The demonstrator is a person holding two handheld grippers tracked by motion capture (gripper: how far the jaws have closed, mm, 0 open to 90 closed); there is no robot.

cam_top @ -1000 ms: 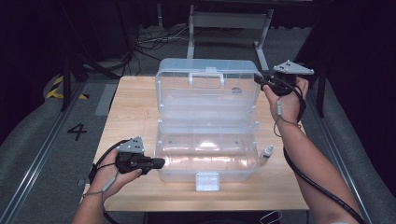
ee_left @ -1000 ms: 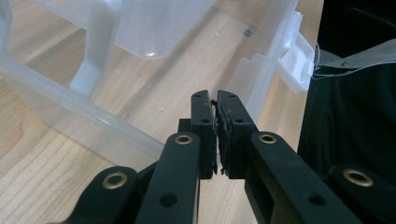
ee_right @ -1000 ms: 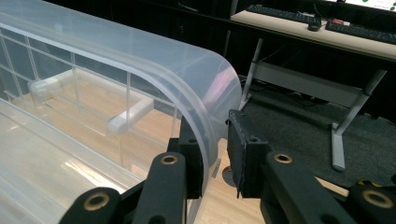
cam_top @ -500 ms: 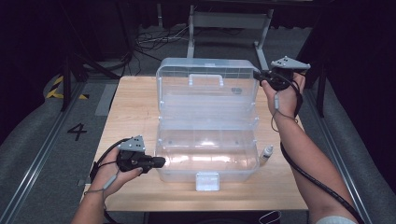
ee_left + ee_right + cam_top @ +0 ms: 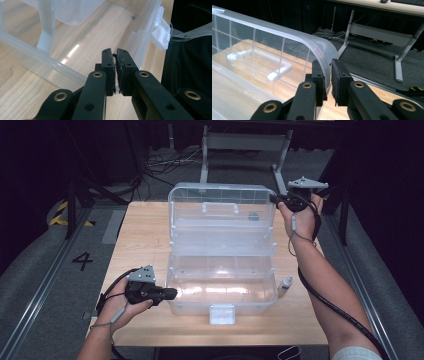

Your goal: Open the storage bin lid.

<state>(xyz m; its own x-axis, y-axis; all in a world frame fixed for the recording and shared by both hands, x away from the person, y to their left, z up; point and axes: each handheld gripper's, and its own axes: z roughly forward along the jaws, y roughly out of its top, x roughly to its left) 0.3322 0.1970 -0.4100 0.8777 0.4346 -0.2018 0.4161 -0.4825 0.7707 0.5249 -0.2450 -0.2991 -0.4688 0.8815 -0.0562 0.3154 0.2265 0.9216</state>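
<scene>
Change since earlier frame: right gripper (image 5: 276, 199) shifted slightly along the lid's top corner, fingers lately closing onto the lid wall; left gripper (image 5: 169, 293) unmoved at the tub's left wall; box unmoved.
Box: clear plastic storage box (image 5: 222, 290) at centre of desk (image 5: 142, 240), standing open, latch tab (image 5: 222, 314) facing the person.
Lid: hinged lid (image 5: 220, 210) raised upright at the far side, moulded handle (image 5: 220, 207) visible through it; inner tray (image 5: 225, 249) lifted between lid and tub.
Right fingers: nearly shut, pinched on the lid's rounded top corner (image 5: 324, 53), wall of the lid between the pads (image 5: 337, 82) in the right gripper view.
Left fingers: almost fully closed, clamped on the thin rim of the tub's left wall (image 5: 113, 88); pads (image 5: 121, 72) pressed to it in the left gripper view.
Nearby: small white dropper bottle (image 5: 285, 285) on the desk just beside the tub's right wall, apart from both grippers.
Step in hand: judged as bracing the tub with the left while the right takes control of the lid, either finishing the opening or starting to swing it shut; direction not determinable.
Next move calls for: steady hold on the tub rim, lid guided through its hinge arc without slipping off the smooth curved corner, tray folding freely, bottle kept clear.
</scene>
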